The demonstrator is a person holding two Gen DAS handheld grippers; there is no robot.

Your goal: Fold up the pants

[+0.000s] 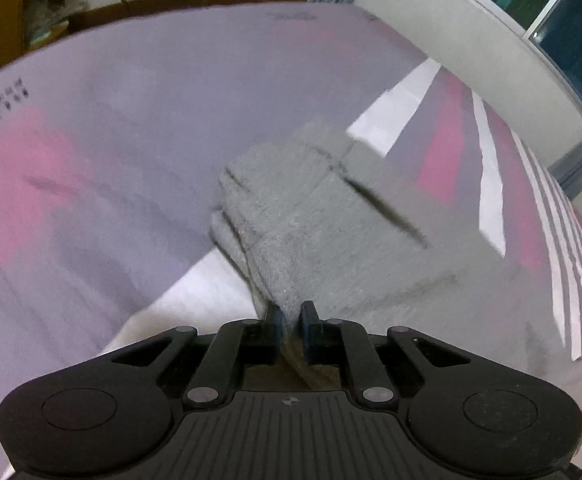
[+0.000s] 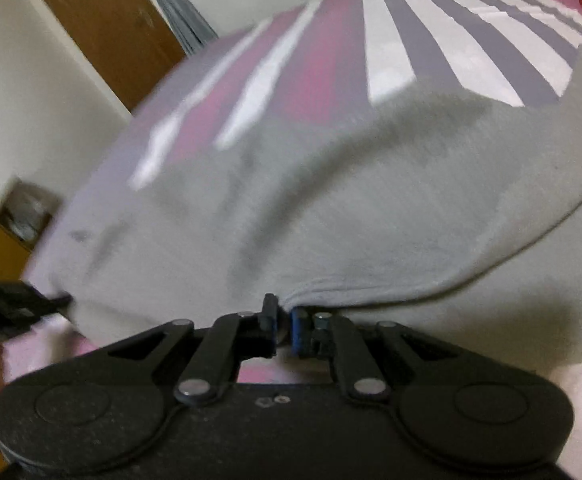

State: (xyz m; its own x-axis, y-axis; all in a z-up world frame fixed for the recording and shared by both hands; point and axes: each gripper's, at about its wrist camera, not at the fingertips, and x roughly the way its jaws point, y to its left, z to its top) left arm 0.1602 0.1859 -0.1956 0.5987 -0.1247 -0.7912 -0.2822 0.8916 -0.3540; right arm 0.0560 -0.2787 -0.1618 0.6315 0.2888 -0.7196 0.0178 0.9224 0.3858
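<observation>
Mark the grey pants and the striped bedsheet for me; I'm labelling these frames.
grey pants [image 1: 311, 220]: left wrist view, fuzzy fabric mid-garment.
striped bedsheet [image 2: 387, 56]: right wrist view, white stripe beyond the pants.

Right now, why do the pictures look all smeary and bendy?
Left wrist view: the bedsheet smears from motion, though the pants near the left gripper stay fairly sharp. Right wrist view: stripes blur, and the fisheye lens bulges the pants above the right gripper.

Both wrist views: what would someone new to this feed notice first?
The grey fleece pants, bunched mid-frame in the left view and filling the right, on a bed sheet striped pink, white and grey. Each gripper pinches a pants edge: left gripper, right gripper. The left gripper also shows at the right view's left edge.
</observation>
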